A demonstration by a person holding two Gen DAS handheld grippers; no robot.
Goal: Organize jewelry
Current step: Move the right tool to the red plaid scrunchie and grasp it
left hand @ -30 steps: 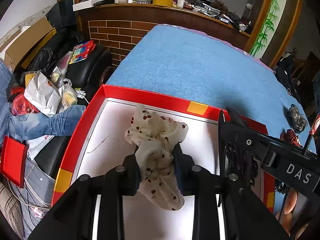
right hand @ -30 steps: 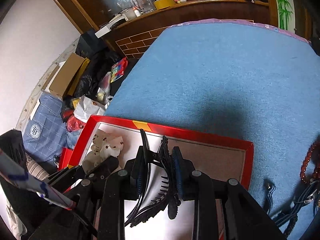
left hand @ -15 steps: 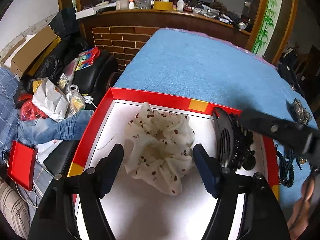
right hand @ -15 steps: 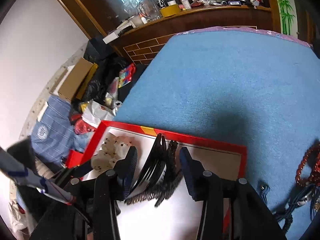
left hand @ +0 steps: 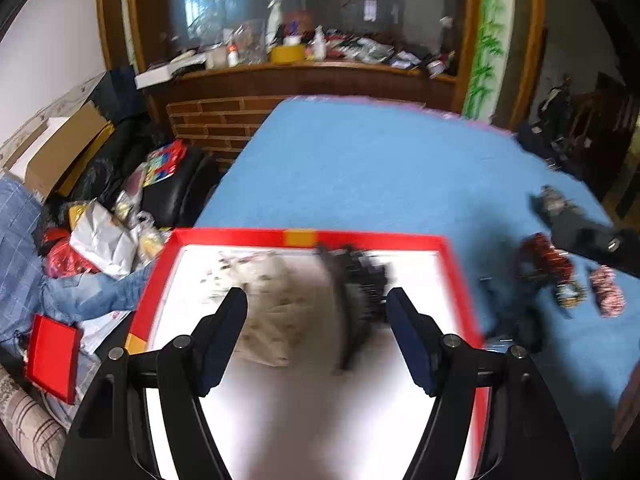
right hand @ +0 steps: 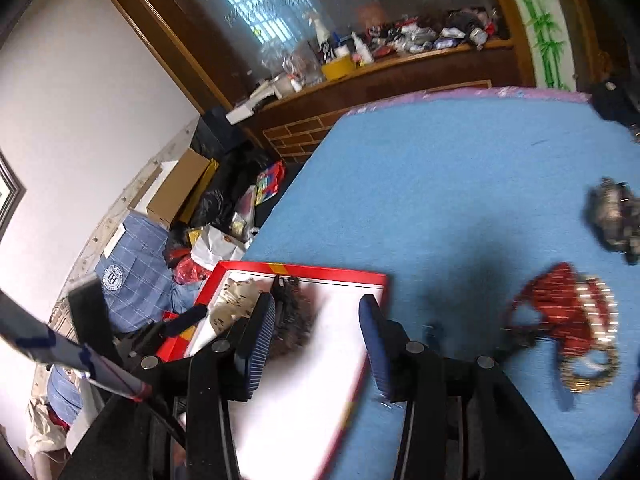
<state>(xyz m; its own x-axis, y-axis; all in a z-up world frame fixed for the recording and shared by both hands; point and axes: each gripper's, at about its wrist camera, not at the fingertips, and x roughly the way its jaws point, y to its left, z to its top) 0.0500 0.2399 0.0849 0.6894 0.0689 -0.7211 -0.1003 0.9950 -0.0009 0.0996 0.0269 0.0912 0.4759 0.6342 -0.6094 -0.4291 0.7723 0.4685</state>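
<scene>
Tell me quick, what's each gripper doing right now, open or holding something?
Left gripper: open, holding nothing; the cream scrunchie lies in the red tray.
Right gripper: open, holding nothing; the black hair claw lies in the tray.

The left gripper (left hand: 316, 312) hangs with fingers spread wide, gripping nothing; the right gripper (right hand: 318, 328) does likewise.

the tray (left hand: 240, 237) sits at the lower centre of the left wrist view on the table (left hand: 380, 168). inside it, the scrunchie (left hand: 276, 304) lies left of the hair clip (left hand: 360, 292). more accessories (left hand: 548, 268) lie on the table at right.
</scene>
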